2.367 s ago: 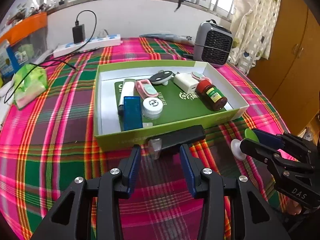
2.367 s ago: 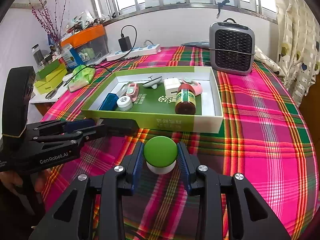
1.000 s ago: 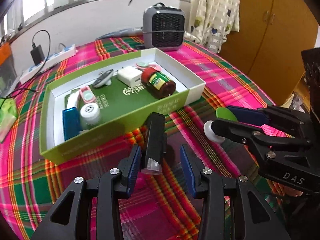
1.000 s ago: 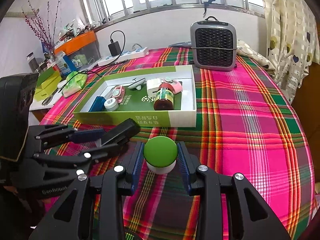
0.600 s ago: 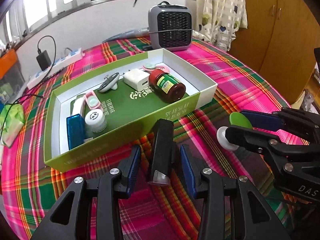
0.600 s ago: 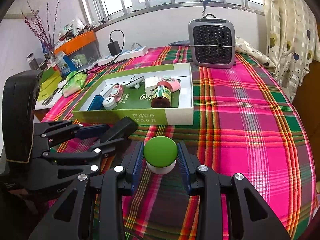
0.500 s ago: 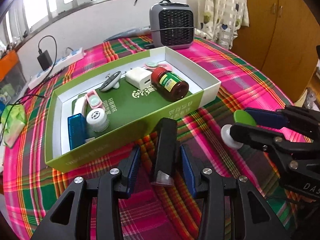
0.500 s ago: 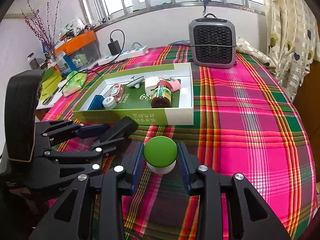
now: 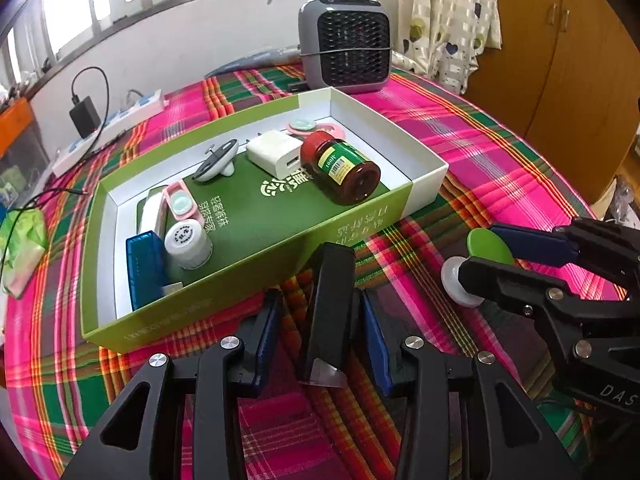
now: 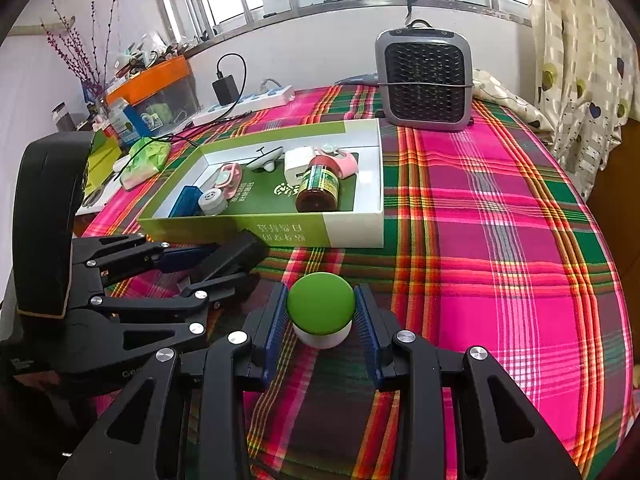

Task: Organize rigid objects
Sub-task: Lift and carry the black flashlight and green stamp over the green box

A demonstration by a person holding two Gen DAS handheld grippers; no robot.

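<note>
A long black bar (image 9: 330,304) lies on the plaid cloth in front of the green-and-white open box (image 9: 248,264). My left gripper (image 9: 320,300) is open around the bar. There is a gap at its left finger, and the right finger sits close to the bar. My right gripper (image 10: 320,292) is shut on a white round jar with a green cap (image 10: 321,300), tilted and held off the cloth. The left wrist view shows that jar (image 9: 486,246) at the right. The right wrist view shows the left gripper (image 10: 208,268) and the bar (image 10: 240,252) at the left.
The box holds a red-capped brown bottle (image 9: 340,172), a white charger (image 9: 274,152), a blue case (image 9: 146,268), a small white jar (image 9: 188,242) and pink pieces. Behind it stand a grey heater (image 9: 344,40) and a power strip (image 9: 112,136). A green packet (image 9: 24,240) lies at the left.
The black bar lay crosswise along the box front and now points lengthwise between my left fingers. It has drifted from the left finger toward the right one. The right gripper kept still with the jar.
</note>
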